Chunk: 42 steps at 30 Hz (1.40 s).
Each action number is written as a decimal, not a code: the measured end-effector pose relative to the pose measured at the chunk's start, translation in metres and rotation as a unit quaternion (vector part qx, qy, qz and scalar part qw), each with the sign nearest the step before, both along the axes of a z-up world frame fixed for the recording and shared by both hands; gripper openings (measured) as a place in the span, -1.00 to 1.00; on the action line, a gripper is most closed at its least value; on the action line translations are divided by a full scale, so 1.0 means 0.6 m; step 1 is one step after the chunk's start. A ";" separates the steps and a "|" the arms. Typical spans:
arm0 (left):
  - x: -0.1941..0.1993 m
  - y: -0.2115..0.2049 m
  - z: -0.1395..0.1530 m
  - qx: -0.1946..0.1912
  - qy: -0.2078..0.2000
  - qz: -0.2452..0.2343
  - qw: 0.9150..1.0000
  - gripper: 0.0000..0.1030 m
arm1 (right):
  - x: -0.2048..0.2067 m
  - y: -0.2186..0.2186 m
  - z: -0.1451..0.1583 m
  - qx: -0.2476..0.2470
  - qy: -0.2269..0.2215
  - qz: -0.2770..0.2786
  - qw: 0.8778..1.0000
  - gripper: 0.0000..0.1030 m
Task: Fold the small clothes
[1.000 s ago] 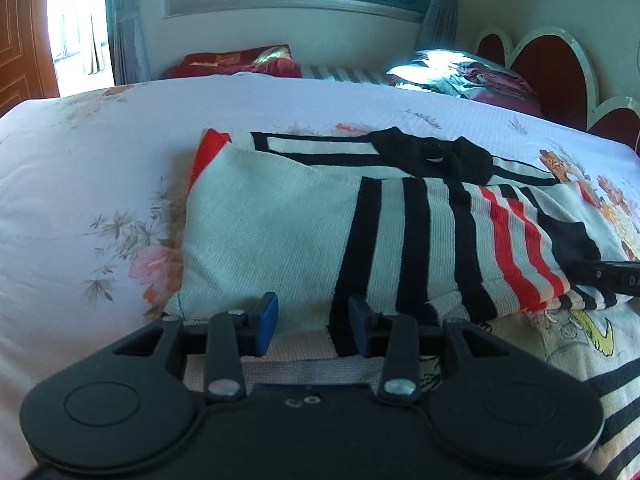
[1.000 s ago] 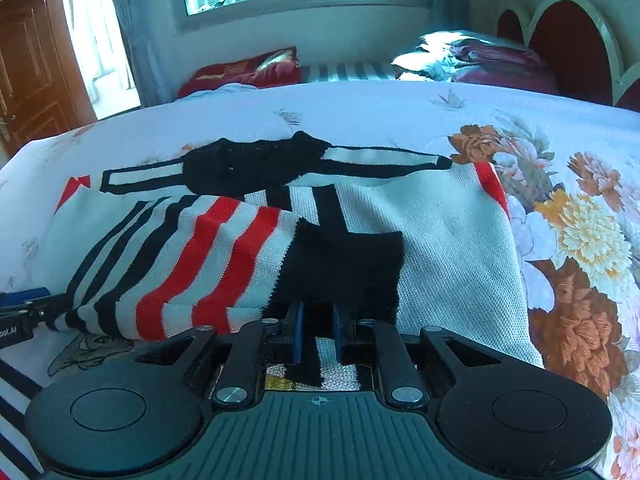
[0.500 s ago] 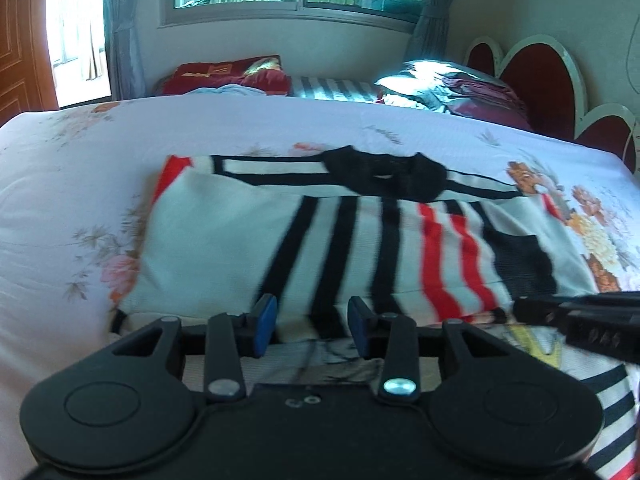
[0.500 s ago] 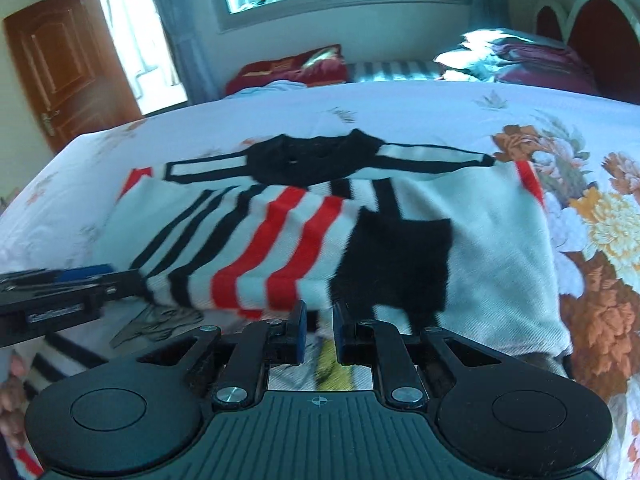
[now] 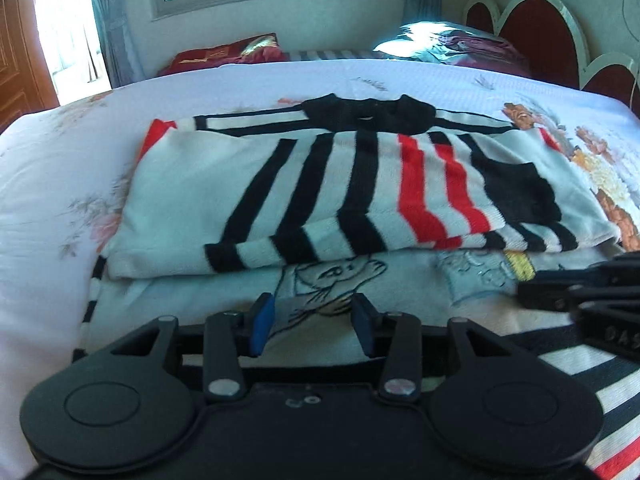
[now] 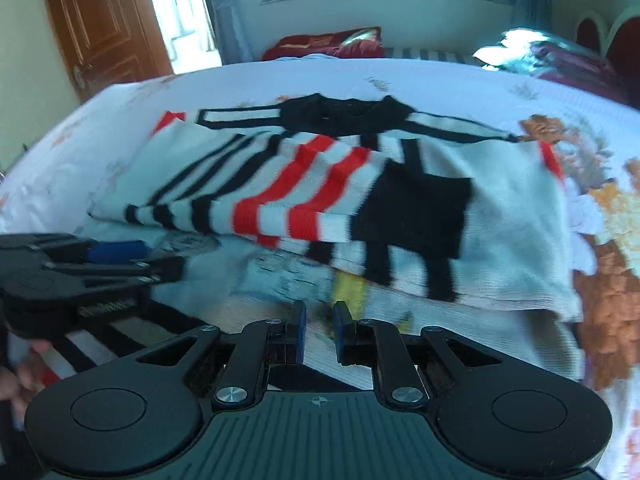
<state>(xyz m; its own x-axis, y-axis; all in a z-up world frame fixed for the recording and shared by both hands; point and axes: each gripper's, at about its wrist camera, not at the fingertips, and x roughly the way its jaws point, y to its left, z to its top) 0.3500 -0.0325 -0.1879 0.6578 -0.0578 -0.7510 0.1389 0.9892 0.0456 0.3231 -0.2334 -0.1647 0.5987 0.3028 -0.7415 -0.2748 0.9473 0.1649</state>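
Observation:
A white knit sweater [image 5: 320, 184] with black and red stripes lies flat on the bed, black collar at the far side. Both sleeves are folded across its chest, the striped one on top [image 6: 280, 200]. A cartoon print [image 5: 332, 280] shows on the lower front. My left gripper [image 5: 312, 312] hovers over that print near the hem. Its jaws are opening and nothing is between them. My right gripper [image 6: 320, 320] is over the lower front to the right, its jaws almost together with no cloth seen pinched. Each gripper shows at the other view's edge: the right gripper [image 5: 580, 288] and the left gripper [image 6: 100, 256].
A floral bedsheet [image 5: 52, 168] covers the bed. Red pillows [image 5: 228, 52] and a dark pile of bedding [image 5: 460, 44] lie at the far end below a window. The red headboard [image 5: 532, 28] stands at the right, a wooden door [image 6: 104, 32] at the left. A hand [image 6: 16, 376] holds the left gripper.
Both grippers have drawn back from the folded sleeves toward the hem. The sleeves now lie flat and free, the cartoon print has come into view, and the left jaws stand a little wider.

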 end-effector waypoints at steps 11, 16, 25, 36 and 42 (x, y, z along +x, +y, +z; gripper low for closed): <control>-0.068 -0.003 0.034 -0.030 -0.004 -0.060 0.998 -0.17 | -0.068 0.017 0.026 0.033 -0.002 -0.014 0.999 -0.72; -0.103 0.011 0.006 -0.025 0.014 -0.094 0.995 -0.16 | -0.105 0.058 0.015 0.025 0.013 -0.011 1.000 -0.72; -0.157 0.093 -0.004 -0.005 0.007 -0.092 0.996 -0.11 | -0.168 0.058 -0.009 -0.106 -0.020 -0.055 0.993 -0.71; -0.204 0.093 0.029 -0.057 -0.001 -0.109 0.992 -0.15 | -0.230 0.082 0.036 -0.006 -0.022 -0.083 0.996 -0.71; -0.221 0.109 0.003 -0.041 0.022 -0.102 0.994 -0.10 | -0.245 0.098 0.006 -0.038 0.005 -0.084 0.996 -0.71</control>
